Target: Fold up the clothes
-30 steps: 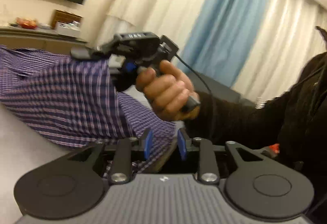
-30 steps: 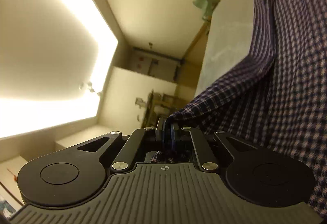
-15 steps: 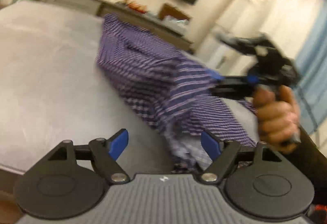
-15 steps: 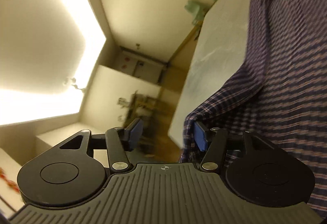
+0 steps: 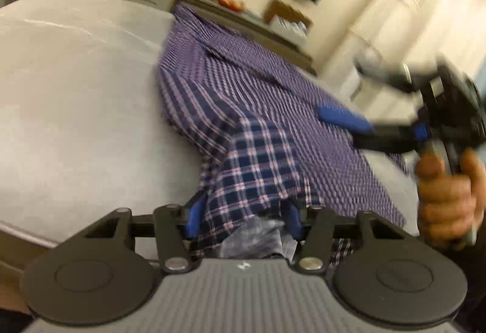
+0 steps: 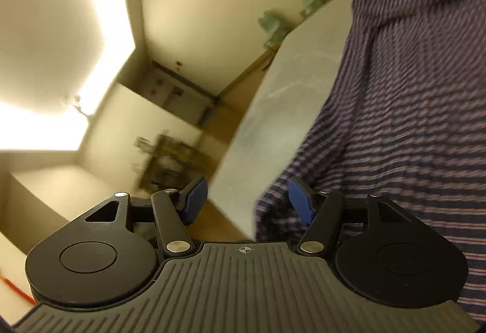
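A purple and navy plaid shirt (image 5: 261, 120) lies on the grey table (image 5: 76, 108), its near end bunched at the table's front edge. My left gripper (image 5: 243, 217) is open, and a fold of the shirt sits between its blue pads without being clamped. My right gripper (image 6: 247, 201) is open and empty; it is tilted sideways, with the shirt (image 6: 410, 120) just right of its right pad. It also shows in the left wrist view (image 5: 343, 117), held by a hand above the shirt's right side.
A sideboard (image 5: 212, 8) with small items runs behind the table. White curtains (image 5: 440, 14) hang at the right. The table's near edge (image 5: 36, 234) drops off at the lower left. In the right wrist view the table corner (image 6: 240, 190) and the ceiling light show.
Both grippers have let go of the shirt and opened. The shirt has dropped onto the table. My left gripper has swung toward the table, and its jaws have since narrowed around a fold.
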`<action>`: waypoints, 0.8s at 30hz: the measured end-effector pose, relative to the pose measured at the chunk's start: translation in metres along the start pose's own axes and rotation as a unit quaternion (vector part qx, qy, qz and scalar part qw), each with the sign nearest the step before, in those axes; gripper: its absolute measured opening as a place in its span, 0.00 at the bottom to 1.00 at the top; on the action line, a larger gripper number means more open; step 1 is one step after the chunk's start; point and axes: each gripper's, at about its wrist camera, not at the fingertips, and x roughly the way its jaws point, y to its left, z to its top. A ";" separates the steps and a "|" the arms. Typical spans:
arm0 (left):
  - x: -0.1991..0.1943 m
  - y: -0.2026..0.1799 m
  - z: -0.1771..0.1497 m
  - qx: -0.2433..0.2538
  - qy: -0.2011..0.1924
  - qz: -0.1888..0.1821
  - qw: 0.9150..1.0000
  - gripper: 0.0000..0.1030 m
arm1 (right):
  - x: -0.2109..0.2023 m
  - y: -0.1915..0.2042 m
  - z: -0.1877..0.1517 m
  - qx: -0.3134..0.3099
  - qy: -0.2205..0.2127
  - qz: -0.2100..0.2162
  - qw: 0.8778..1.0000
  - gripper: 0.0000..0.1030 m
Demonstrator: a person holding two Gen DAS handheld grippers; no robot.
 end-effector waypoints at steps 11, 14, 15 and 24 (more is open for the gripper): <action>0.012 -0.039 0.008 0.155 -0.004 0.145 0.977 0.11 | 0.009 0.053 -0.123 -0.248 0.061 -0.188 0.948 0.56; -0.017 0.004 0.024 -0.002 -0.030 0.081 0.996 0.06 | 0.027 0.068 -0.140 -0.289 0.067 -0.196 0.935 0.44; -0.025 0.013 0.029 -0.037 -0.036 0.060 0.997 0.06 | 0.036 0.072 -0.146 -0.306 0.070 -0.199 0.928 0.43; -0.044 0.010 0.066 -0.147 -0.039 -0.042 0.987 0.05 | 0.099 0.099 -0.190 -0.446 -0.006 -0.319 0.836 0.60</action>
